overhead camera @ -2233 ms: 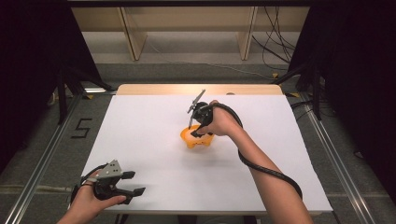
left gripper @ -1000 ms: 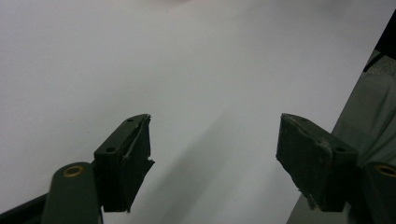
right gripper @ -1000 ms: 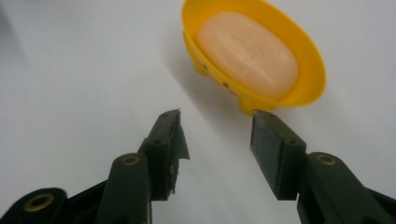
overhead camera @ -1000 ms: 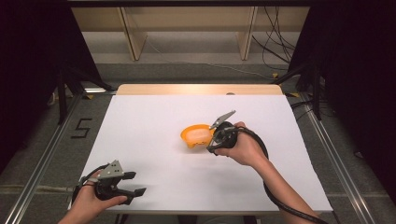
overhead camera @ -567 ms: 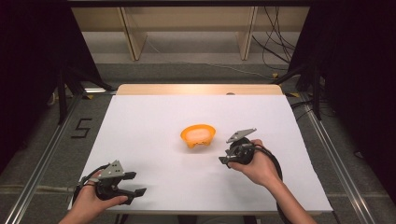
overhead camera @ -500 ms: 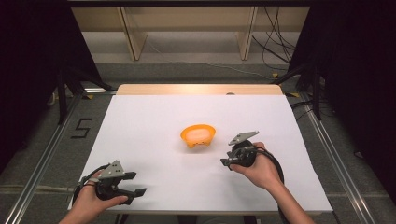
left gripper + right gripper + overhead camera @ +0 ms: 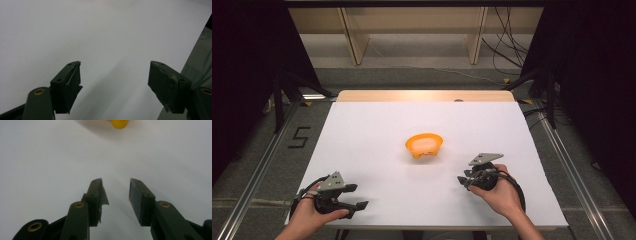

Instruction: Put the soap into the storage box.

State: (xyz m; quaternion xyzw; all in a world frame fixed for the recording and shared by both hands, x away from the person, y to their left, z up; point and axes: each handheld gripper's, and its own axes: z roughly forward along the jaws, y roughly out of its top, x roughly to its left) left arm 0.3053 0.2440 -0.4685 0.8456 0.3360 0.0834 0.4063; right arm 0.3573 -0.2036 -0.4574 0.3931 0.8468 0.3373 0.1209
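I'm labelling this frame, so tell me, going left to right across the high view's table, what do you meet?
Left gripper → orange bowl → right gripper, all on the white table.

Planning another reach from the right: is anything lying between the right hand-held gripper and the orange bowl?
Nothing visible does. Bare white table lies between the right hand-held gripper and the orange bowl, and nothing is between its jaws.
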